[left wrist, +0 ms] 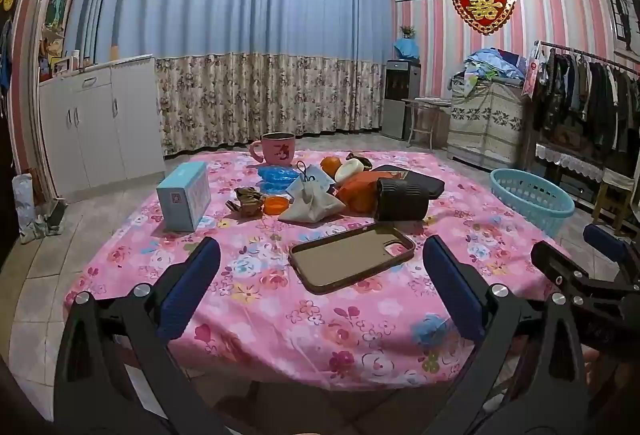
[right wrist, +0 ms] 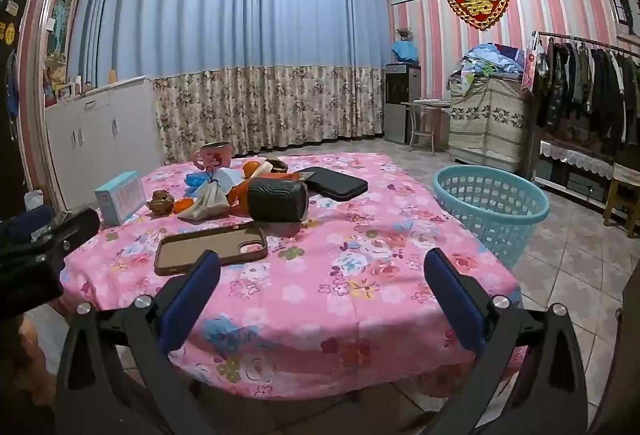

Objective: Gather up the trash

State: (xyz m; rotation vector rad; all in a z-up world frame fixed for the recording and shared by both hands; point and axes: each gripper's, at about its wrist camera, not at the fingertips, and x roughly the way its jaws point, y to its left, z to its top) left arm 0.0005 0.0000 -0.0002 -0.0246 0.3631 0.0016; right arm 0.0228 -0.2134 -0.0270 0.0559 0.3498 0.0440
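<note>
Trash pile (left wrist: 308,191): crumpled paper, orange peel, on floral cloth surface (left wrist: 280,315); mesh plastic basket (right wrist: 490,211) beside; both tongs (left wrist: 320,287) (right wrist: 320,295) wide open, empty.

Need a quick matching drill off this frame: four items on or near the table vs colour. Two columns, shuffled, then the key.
Things:
1. mug
2. basket
3. phone case
4. box

Colours:
A. brown rim, tan inside
B. pink
C. light blue, standing on the tablecloth
D. teal, standing on the floor

Pairs: 1-B, 2-D, 3-A, 4-C
</note>
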